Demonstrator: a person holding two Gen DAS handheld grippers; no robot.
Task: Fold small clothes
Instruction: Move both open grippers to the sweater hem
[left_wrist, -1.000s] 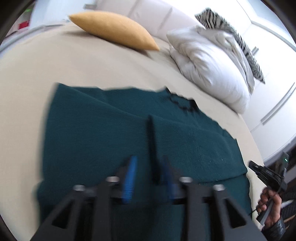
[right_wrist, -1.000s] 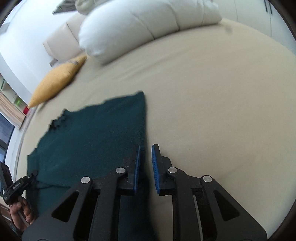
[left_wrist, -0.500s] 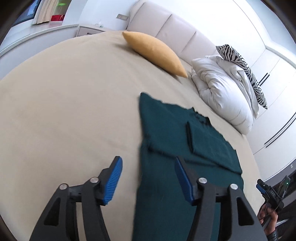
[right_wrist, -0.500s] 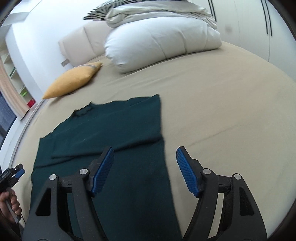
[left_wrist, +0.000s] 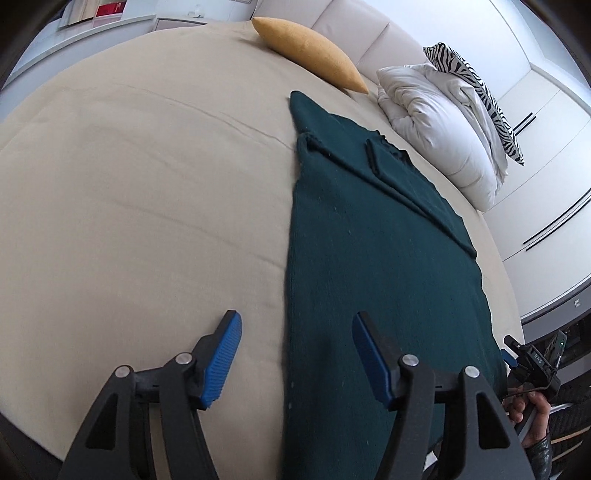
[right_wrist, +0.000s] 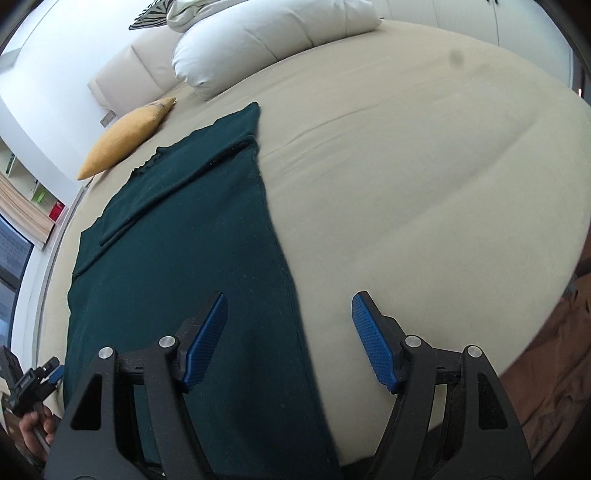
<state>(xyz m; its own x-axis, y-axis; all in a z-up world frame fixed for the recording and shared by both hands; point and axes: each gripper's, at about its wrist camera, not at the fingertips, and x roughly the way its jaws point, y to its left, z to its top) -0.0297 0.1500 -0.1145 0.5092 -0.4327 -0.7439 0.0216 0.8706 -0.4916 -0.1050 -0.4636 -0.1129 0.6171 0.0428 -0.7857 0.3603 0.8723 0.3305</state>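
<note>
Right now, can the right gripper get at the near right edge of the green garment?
Probably yes. The right gripper is open and empty, and the garment's right edge lies flat on the bed between its fingers with nothing in the way.

A wide bed (left_wrist: 129, 192) with a beige cover fills both views; a padded cream headboard (left_wrist: 354, 33) stands at the top; white wardrobe doors (left_wrist: 546, 155) at right; shelves (right_wrist: 22, 181) and a window (right_wrist: 11, 258) at left; soft daylight.
</note>
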